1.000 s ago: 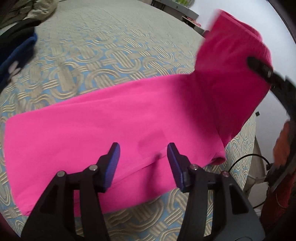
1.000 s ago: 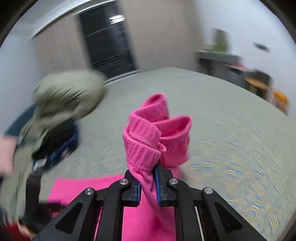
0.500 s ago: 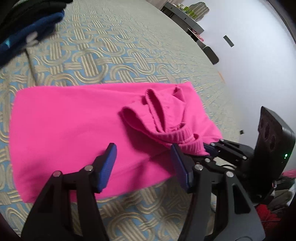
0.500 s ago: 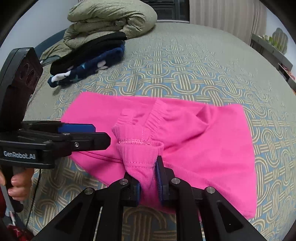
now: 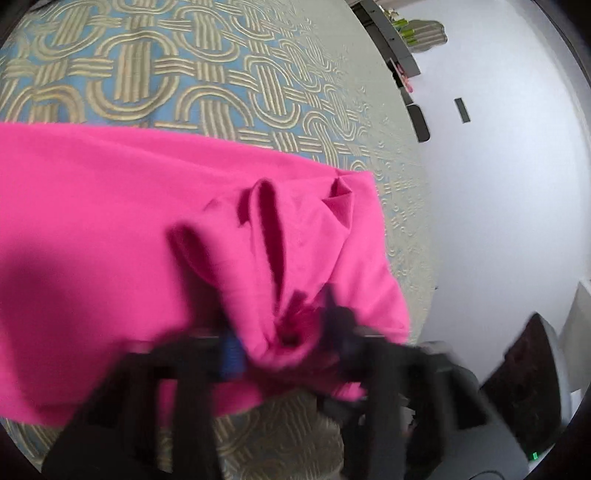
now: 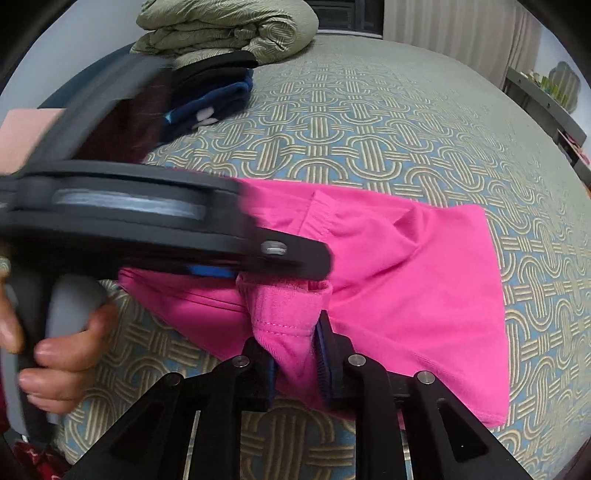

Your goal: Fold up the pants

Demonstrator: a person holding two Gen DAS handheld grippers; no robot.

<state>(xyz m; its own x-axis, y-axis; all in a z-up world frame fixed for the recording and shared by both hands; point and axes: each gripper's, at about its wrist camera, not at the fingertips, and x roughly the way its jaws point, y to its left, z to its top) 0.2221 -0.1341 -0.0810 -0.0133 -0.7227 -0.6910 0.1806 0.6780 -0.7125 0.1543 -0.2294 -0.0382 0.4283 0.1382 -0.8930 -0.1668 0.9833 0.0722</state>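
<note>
The pink pants (image 6: 417, 280) lie folded on the patterned bed cover, also in the left wrist view (image 5: 110, 221). Their bunched ribbed waistband (image 6: 288, 310) sits at the near edge. My right gripper (image 6: 295, 354) has its jaws partly apart with the waistband between them. My left gripper (image 5: 284, 343) is blurred; its jaws stand on either side of the same bunched waistband (image 5: 284, 332), and it crosses the right wrist view (image 6: 288, 258) just above the band. I cannot tell how tightly either one pinches.
A folded olive quilt (image 6: 225, 26) and a stack of dark blue and black clothes (image 6: 210, 99) lie at the far left of the bed. The bed's right edge (image 5: 417, 229) borders a white wall. A shelf (image 6: 543, 96) stands at the far right.
My left gripper has moved in over the waistband and now straddles it. My right gripper's jaws have spread wider around the band. The folded-over part now lies lower on the pants.
</note>
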